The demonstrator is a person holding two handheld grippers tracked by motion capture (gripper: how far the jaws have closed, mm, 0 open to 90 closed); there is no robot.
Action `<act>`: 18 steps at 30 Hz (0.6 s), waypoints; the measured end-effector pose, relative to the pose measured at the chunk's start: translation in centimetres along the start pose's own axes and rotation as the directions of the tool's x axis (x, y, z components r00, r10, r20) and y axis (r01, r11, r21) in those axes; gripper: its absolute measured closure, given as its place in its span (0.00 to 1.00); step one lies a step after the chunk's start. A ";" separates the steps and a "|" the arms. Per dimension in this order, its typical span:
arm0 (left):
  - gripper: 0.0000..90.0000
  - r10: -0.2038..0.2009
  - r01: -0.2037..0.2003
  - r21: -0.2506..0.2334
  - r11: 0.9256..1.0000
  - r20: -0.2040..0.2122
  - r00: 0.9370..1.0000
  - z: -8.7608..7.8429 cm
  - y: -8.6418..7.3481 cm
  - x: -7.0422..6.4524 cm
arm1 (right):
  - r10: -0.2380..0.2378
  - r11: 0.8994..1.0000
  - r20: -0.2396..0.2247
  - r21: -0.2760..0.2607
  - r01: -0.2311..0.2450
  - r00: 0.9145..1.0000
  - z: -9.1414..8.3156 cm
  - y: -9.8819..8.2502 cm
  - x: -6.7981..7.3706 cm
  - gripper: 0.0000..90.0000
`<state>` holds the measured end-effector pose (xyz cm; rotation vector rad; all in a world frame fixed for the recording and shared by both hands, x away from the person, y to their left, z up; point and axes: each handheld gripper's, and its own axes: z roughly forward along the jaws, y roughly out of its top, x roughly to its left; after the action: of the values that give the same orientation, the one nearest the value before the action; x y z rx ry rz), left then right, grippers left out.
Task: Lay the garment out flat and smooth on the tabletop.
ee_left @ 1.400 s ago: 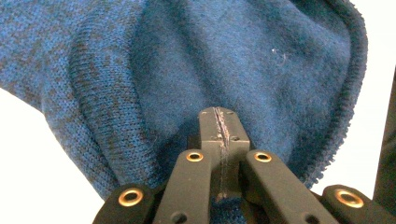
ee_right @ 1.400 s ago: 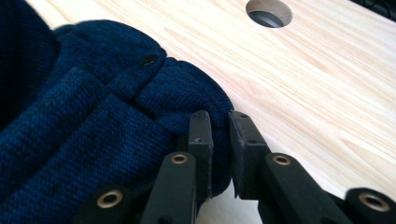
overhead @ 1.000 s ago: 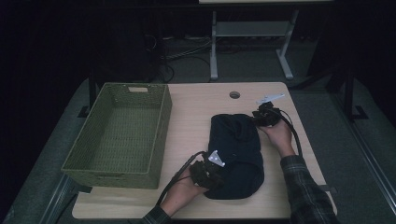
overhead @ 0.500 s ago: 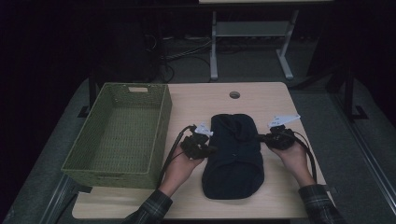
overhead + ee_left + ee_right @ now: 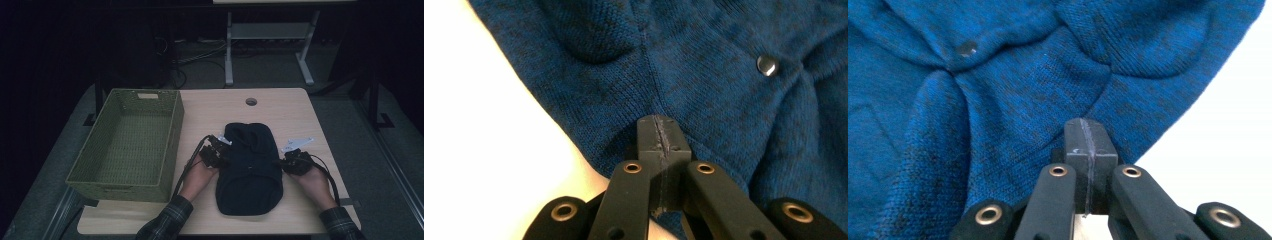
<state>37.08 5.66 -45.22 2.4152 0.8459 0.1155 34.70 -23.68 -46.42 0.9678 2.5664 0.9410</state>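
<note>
**Now: Side Edges Pinched, Ready for the Lift**

Left to right: the green basket (image 5: 127, 145) stands open at the left of the surface (image 5: 295, 107). The left tongs (image 5: 218, 151) are clenched on the left edge of the folded blue garment (image 5: 250, 167), which lies in the middle of the surface just beside the basket. The right tongs (image 5: 287, 161) are clenched on its right edge. Judged next: lift both hands level and together, so the fold holds. Avoid the snap button (image 5: 767, 65); fabric alone grips better.
</note>
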 end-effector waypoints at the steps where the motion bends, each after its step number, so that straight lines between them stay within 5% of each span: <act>1: 1.00 0.002 -0.002 -0.003 1.000 0.010 1.000 -0.1 -0.3 -0.2 | -0.006 1.000 0.007 0.000 0.006 1.000 -0.1 -0.1 0.1 1.00; 4: 1.00 0.005 -0.004 -0.003 1.000 0.043 0.999 -0.6 -1.2 -0.9 | -0.008 1.000 0.015 -0.004 0.008 1.000 -0.1 -0.2 0.3 1.00; 18: 1.00 0.023 -0.022 -0.008 1.000 0.057 0.998 -1.1 -2.2 -1.9 | -0.021 1.000 -0.039 0.000 0.021 0.999 -1.4 -1.6 2.5 1.00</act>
<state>34.09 6.53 -45.31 2.4101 0.7916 0.0583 31.42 -23.57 -46.39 0.9291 2.6034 0.9634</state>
